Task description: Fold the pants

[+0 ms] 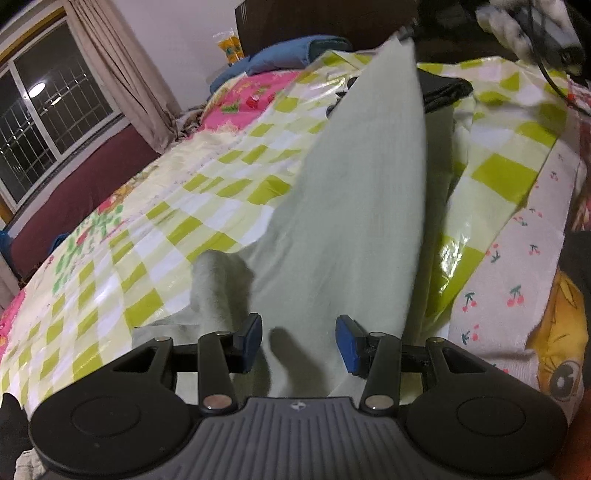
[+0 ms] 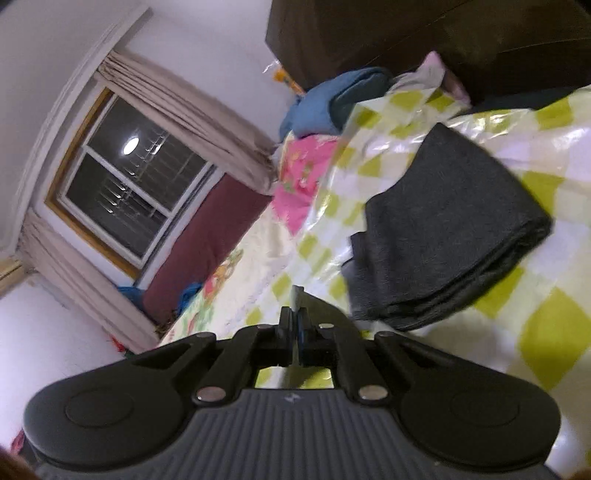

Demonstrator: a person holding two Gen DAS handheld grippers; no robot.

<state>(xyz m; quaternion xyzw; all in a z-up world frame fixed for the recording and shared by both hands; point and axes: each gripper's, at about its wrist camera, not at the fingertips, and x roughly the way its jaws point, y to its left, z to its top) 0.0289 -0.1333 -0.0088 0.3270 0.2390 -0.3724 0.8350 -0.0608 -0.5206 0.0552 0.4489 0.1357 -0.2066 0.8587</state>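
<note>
Pale green pants (image 1: 354, 206) lie on the checked bed cover (image 1: 207, 206); one end is lifted high toward the far side, stretched taut. My left gripper (image 1: 299, 341) is open just above the near part of the pants, blue pads on either side of the cloth. My right gripper (image 2: 295, 328) is shut on a thin edge of the pale green pants (image 2: 300, 297), held up above the bed. The right gripper (image 1: 532, 29) shows blurred at the top right of the left wrist view.
A folded dark grey garment (image 2: 450, 229) lies on the cover just ahead of the right gripper, also seen in the left wrist view (image 1: 443, 90). A blue bundle (image 1: 291, 55) sits at the head. Window and curtains (image 1: 59, 107) are on the left.
</note>
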